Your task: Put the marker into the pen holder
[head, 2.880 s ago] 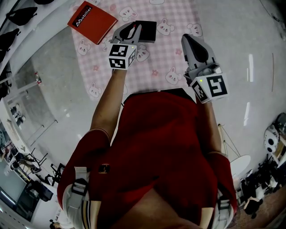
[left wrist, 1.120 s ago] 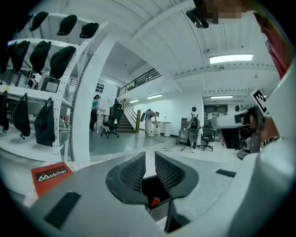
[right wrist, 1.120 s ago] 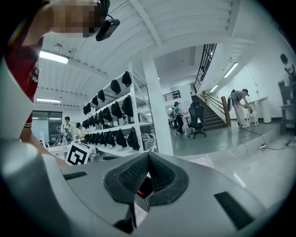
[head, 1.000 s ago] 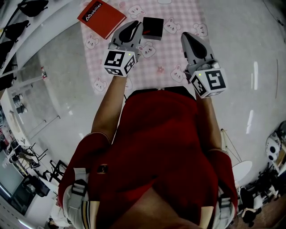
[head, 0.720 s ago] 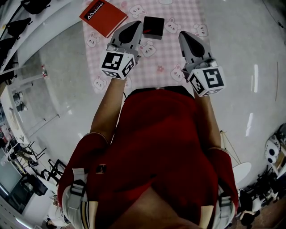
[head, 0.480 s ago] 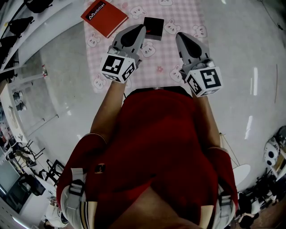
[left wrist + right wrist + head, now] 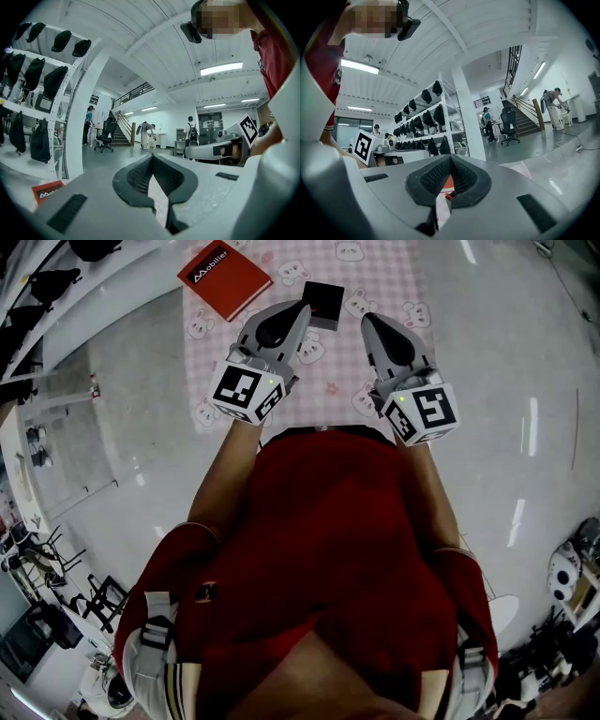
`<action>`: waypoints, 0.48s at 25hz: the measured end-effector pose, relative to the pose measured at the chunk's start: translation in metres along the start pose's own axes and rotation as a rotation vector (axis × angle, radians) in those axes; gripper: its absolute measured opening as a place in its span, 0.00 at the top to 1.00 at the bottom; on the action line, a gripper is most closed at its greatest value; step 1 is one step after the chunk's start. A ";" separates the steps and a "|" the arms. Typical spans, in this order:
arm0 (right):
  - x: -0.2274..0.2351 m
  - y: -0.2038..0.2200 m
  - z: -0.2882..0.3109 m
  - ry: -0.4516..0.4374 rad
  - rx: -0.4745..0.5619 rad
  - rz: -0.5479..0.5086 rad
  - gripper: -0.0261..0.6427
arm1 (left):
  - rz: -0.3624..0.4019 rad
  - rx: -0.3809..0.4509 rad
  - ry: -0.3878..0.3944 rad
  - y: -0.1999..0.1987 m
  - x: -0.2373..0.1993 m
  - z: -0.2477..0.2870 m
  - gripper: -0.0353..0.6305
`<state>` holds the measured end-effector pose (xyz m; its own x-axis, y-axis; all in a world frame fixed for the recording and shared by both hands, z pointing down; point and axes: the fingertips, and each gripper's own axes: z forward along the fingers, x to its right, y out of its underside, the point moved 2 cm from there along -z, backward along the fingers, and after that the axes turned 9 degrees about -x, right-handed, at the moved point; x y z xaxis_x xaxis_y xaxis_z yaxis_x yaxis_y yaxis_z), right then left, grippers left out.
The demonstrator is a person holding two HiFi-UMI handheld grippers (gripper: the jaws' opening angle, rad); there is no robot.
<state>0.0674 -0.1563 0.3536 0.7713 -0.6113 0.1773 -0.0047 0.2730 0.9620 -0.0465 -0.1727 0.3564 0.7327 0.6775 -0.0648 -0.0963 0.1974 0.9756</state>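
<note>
A bright hall with racks [image 7: 431,117] of dark bags lies behind. Below the person a pink cloth [image 7: 375,268] is spread, with a red book [image 7: 225,279] at its far left corner and the black holder [image 7: 323,304] near its middle.

About three seconds ago the left gripper [image 7: 302,309] reached over the holder with a red streak at its tip. Since then both grippers have drawn back toward the body and closer together, so the holder now lies uncovered just ahead, between them. That reads as the drop being done and the hands retreating, though this is a judgement.

The left jaws meet at the tips with nothing between them, and only cloth shows through the slit nearer the camera. The right gripper [image 7: 367,321] is the same, its tips together and empty.

I take the marker [image 7: 448,196] to be the small red tip seen through the slit of the right jaws. It is out ahead of them, not touched by the pads. Whether it stands inside the holder cannot be told, and in the head view the holder is too small to show it.
</note>
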 end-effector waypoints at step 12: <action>-0.004 -0.029 -0.016 -0.031 0.064 -0.031 0.96 | 0.050 0.056 0.017 -0.034 0.018 -0.013 0.94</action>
<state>0.0743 -0.1502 0.3214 0.7518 -0.6415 0.1524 -0.0223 0.2063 0.9782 -0.0387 -0.1581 0.3198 0.7162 0.6976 -0.0188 -0.0946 0.1238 0.9878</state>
